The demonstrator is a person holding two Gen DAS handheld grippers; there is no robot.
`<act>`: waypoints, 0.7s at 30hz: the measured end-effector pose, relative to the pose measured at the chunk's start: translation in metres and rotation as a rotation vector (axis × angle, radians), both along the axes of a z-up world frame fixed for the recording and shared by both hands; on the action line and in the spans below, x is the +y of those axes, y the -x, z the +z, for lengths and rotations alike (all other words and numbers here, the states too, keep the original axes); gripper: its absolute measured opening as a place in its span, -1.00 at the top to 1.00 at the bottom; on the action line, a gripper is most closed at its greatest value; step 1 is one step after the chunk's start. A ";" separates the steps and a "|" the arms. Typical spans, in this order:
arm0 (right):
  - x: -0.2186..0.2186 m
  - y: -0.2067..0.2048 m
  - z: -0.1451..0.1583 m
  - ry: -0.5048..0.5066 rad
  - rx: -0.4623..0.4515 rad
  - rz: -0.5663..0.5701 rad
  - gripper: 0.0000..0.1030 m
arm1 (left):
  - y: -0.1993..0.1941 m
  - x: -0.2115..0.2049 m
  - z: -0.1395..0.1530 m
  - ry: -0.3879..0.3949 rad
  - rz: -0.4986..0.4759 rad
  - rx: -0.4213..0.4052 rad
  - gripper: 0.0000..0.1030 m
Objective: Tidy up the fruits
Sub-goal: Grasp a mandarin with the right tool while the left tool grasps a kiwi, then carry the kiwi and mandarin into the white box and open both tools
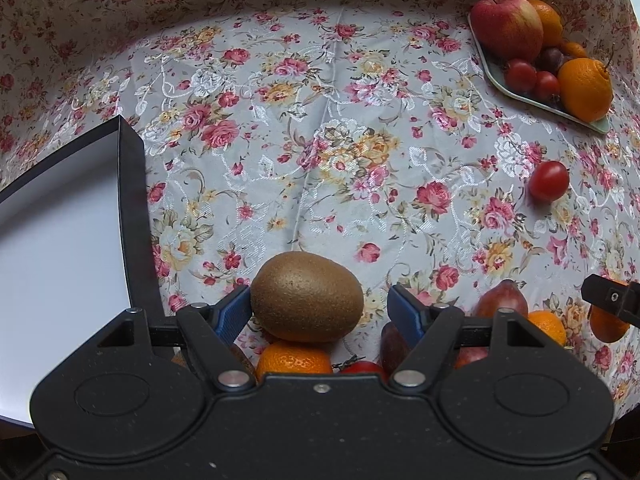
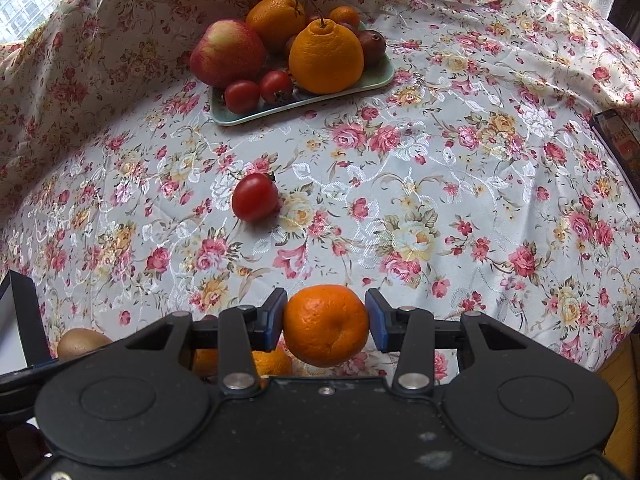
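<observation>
My right hand-held gripper [image 2: 326, 322] is clamped on a mandarin [image 2: 326, 326]; the left one [image 1: 320, 306] is released around the kiwi [image 1: 307, 296]. Far tray [image 2: 240, 120] half loaded; a tomato [image 2: 255, 197] and the near pile are left, I'd say.

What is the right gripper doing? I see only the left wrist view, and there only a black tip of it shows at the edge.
Observer: The right gripper is shut on a mandarin, gripped from both sides.
Operator: Does anything lie on the cloth to the right of it?
Observer: Yes. A dark flat object lies at the right edge of the cloth; I cannot tell what it is.
</observation>
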State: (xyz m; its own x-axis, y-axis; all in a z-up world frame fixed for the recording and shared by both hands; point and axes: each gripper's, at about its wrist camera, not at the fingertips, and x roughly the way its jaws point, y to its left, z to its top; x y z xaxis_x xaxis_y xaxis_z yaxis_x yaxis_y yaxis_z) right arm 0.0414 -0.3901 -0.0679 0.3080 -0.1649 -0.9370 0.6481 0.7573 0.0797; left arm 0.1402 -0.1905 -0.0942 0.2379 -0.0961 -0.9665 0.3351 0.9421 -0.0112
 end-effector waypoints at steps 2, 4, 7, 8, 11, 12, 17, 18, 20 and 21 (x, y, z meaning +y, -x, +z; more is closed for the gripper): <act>0.004 -0.002 0.002 0.002 -0.005 0.009 0.14 | -0.003 0.002 -0.005 -0.003 0.028 0.015 -0.35; 0.008 -0.003 0.005 0.012 -0.007 0.021 0.14 | -0.007 0.006 -0.008 -0.008 0.053 0.021 -0.21; 0.015 -0.007 0.007 0.020 -0.013 0.037 0.14 | -0.013 0.011 -0.007 0.026 0.086 0.032 -0.20; 0.016 -0.008 0.008 0.021 -0.015 0.039 0.14 | -0.014 0.012 -0.006 0.032 0.093 0.038 -0.20; 0.021 -0.011 0.012 0.024 -0.027 0.043 0.14 | -0.015 0.016 -0.002 0.050 0.111 0.047 -0.20; 0.024 -0.013 0.014 0.028 -0.031 0.045 0.14 | -0.015 0.017 0.000 0.054 0.117 0.045 -0.20; 0.039 -0.024 0.023 0.044 -0.060 0.058 0.14 | -0.021 0.032 0.024 0.084 0.170 -0.005 -0.20; 0.044 -0.026 0.025 0.048 -0.067 0.064 0.14 | -0.022 0.035 0.030 0.083 0.177 -0.023 -0.20; 0.055 -0.032 0.028 0.057 -0.078 0.080 0.14 | -0.025 0.044 0.041 0.076 0.196 -0.064 -0.20; 0.061 -0.035 0.029 0.063 -0.084 0.092 0.14 | -0.026 0.049 0.045 0.071 0.207 -0.082 -0.20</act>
State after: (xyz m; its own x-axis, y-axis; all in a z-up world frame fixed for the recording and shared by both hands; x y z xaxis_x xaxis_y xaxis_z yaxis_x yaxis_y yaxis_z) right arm 0.0763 -0.3287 -0.0388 0.4016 -0.1902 -0.8958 0.5690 0.8183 0.0813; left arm 0.1664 -0.1413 -0.0492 0.3367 -0.1040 -0.9358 0.1369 0.9887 -0.0606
